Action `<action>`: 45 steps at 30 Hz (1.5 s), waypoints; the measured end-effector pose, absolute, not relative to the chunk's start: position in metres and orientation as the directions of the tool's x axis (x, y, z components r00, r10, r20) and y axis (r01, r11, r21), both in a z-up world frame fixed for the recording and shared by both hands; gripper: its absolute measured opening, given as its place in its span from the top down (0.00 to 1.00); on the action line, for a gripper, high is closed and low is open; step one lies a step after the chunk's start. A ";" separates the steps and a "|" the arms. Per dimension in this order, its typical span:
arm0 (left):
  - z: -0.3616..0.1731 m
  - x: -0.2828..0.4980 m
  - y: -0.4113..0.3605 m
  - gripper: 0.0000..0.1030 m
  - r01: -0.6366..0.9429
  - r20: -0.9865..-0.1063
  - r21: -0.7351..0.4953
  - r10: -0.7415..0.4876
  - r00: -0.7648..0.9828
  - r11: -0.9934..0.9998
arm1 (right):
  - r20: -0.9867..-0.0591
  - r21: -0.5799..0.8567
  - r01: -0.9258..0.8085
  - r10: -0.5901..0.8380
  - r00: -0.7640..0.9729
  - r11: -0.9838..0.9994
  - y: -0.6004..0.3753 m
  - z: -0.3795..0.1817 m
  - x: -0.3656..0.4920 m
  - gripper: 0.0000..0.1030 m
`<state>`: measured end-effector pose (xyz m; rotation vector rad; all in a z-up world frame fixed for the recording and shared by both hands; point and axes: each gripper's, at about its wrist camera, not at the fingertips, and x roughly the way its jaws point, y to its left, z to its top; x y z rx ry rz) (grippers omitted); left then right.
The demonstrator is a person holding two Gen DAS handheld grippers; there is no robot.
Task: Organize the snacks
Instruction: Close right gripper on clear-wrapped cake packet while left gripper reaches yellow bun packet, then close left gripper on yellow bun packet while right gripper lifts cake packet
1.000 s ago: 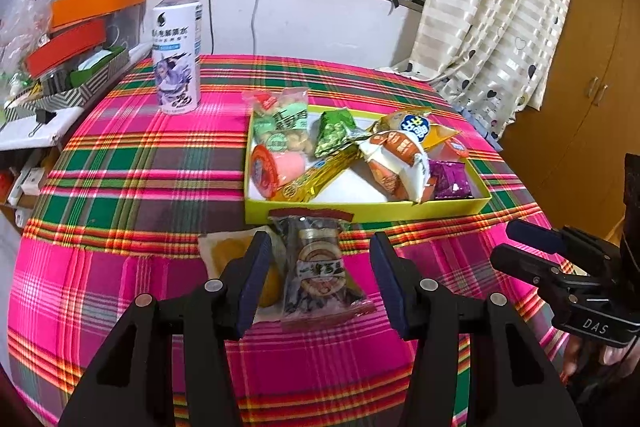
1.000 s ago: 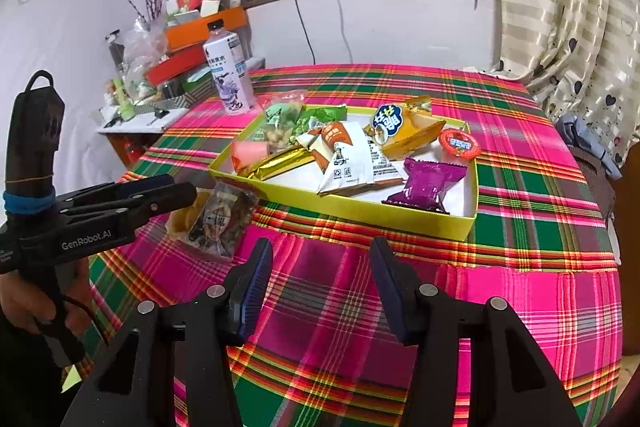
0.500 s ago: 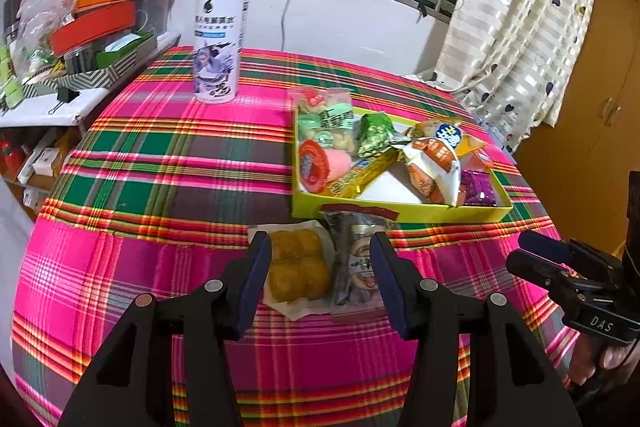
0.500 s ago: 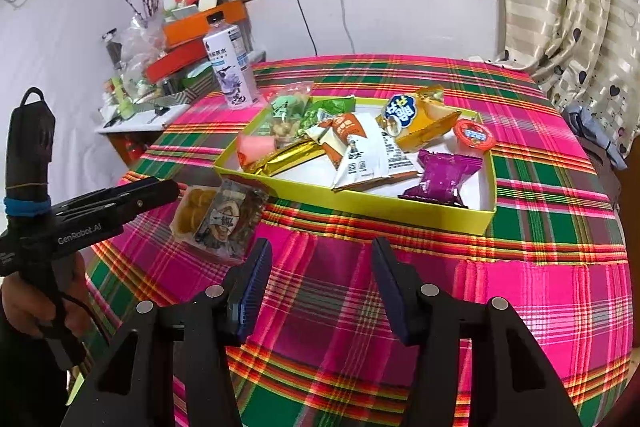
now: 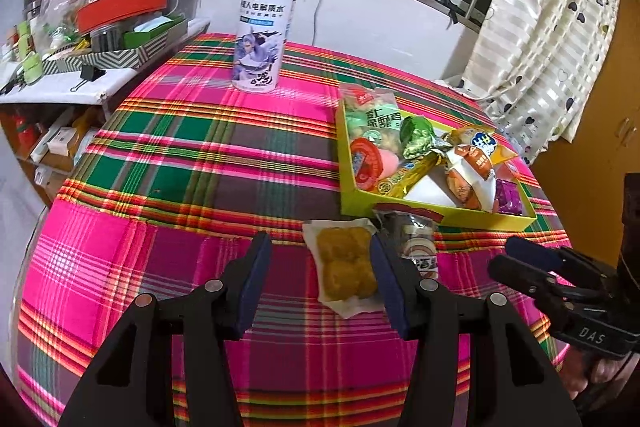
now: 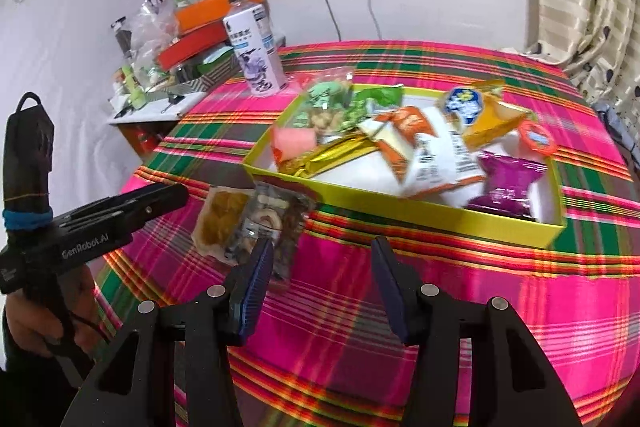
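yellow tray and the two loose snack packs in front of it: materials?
Yellow tray: looks like matte cardboard, with thin folded walls and a white inside. Yellow cake pack: clear glossy plastic film, contents visible. Dark snack pack: clear film too, with a printed label and crinkle glare.

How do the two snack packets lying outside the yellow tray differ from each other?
The yellow cake packet is a clear wrapper with white edges showing golden pieces; the dark packet is printed, with a red top strip. The cake packet lies farther from the tray; the dark packet's top edge reaches the tray's front wall. In the left wrist view the cake packet sits between the left tongs' tips, the dark one just outside them. Both lie flat on the plaid cloth, side by side.
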<state>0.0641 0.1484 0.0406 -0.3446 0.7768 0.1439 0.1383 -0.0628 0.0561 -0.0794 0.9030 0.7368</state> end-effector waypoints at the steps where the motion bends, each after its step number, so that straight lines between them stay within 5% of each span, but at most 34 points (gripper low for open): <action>1: 0.040 0.063 0.150 0.49 -0.256 -0.708 -0.253 0.001 0.706 0.933 | -0.738 0.237 -0.614 0.550 0.390 0.753 -0.057 0.054 0.139 0.51; 21: 0.027 0.060 0.174 0.49 -0.271 -0.716 -0.301 -0.029 0.697 0.914 | -0.809 0.190 -0.580 0.461 0.365 0.792 0.013 0.019 0.156 0.51; 31: 0.020 0.074 0.155 0.49 -0.210 -0.729 -0.335 -0.111 0.676 0.919 | -0.811 0.140 -0.566 0.422 0.405 0.812 -0.015 0.022 0.156 0.65; 45: 0.006 0.095 0.125 0.42 -0.164 -0.768 -0.263 -0.104 0.632 0.951 | -0.815 0.142 -0.531 0.403 0.416 0.835 -0.066 0.023 0.155 0.65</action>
